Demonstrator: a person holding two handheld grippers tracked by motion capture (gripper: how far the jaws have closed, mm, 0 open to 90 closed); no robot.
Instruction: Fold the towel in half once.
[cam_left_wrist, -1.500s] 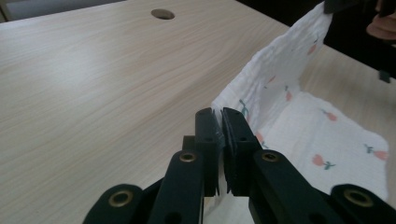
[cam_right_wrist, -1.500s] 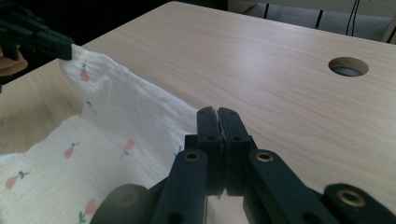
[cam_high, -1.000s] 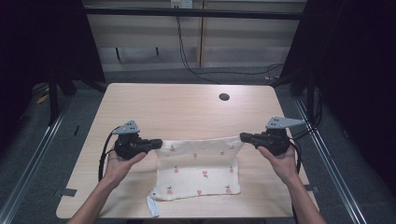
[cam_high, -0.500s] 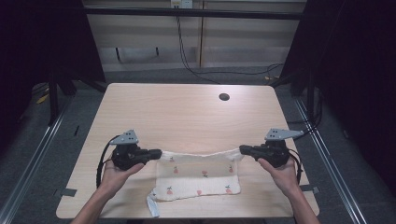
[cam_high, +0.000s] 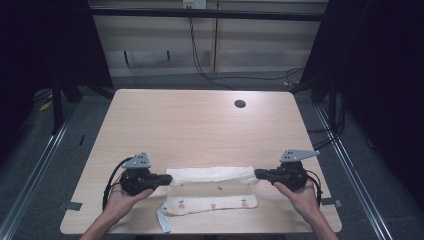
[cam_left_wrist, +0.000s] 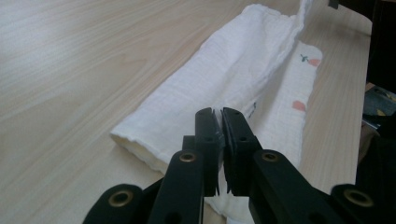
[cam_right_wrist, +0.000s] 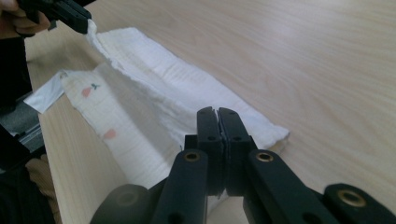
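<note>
Lying near the table's (cam_high: 200, 125) front edge, well short of the round hole (cam_high: 240, 104), the white cloth (cam_high: 212, 192) with small red prints is folded into a long band. The left gripper (cam_high: 167, 179) pinches the fold's left end, its jaws pressed together on fabric. The right gripper (cam_high: 257, 173) clamps the opposite end likewise, though how much cloth sits between those jaws is hard to see. A loose tag (cam_high: 162, 220) trails off the cloth's near left corner.
</note>
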